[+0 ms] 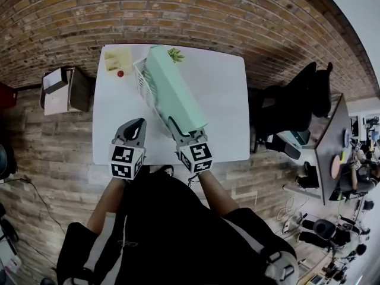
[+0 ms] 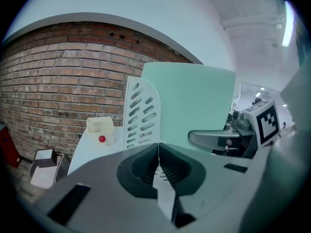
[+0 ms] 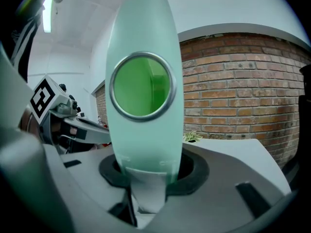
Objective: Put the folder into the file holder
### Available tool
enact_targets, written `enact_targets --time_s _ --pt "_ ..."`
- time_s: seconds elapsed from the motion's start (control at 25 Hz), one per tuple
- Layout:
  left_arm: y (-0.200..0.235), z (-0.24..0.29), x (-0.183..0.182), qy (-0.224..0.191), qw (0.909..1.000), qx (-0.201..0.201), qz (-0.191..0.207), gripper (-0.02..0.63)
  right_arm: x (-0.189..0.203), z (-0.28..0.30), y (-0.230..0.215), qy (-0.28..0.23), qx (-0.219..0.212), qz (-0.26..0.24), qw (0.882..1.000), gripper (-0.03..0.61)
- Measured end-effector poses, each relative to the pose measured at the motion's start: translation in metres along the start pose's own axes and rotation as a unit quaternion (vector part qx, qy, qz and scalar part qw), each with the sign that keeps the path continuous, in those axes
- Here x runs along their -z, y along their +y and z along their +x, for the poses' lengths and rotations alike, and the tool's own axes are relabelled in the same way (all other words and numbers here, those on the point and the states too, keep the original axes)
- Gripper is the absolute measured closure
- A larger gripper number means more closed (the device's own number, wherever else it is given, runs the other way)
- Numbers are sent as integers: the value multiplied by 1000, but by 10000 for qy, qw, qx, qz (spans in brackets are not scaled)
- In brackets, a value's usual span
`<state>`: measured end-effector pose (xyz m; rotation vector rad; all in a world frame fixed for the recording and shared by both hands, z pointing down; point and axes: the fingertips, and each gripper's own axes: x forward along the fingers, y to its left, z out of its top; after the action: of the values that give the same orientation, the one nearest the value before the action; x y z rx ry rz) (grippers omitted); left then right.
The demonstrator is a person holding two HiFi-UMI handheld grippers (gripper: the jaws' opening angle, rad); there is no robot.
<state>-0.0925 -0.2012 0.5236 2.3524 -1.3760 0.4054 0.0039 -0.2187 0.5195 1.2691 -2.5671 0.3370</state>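
Note:
A mint-green folder (image 1: 175,91) runs from the table's near edge up to the white perforated file holder (image 1: 141,79) at the back. My right gripper (image 1: 185,130) is shut on the folder's near spine, and the spine with its round ring hole (image 3: 141,85) fills the gap at the right gripper (image 3: 146,178). In the left gripper view the folder (image 2: 199,101) stands just right of the holder's slotted wall (image 2: 141,113). Whether it sits inside the holder is hidden. My left gripper (image 1: 136,124), also (image 2: 158,152), is shut and empty, left of the folder.
A pale yellow container (image 1: 117,58) and a red ball (image 1: 120,73) sit at the white table's (image 1: 225,100) back left. A small plant (image 1: 176,54) stands behind the holder. A grey cabinet (image 1: 65,88) is on the floor left, a black chair (image 1: 291,105) right.

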Motion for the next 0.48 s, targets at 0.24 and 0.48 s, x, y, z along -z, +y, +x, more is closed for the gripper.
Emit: enact_targets --time_s 0.24,0.48 --pt "1 0 1 20 10000 25 -8 591 10 4 2 158 8 -43 9999 419" --pt "2 1 -1 -4 10000 40 -31 591 19 8 3 294 44 -52 9995 419"
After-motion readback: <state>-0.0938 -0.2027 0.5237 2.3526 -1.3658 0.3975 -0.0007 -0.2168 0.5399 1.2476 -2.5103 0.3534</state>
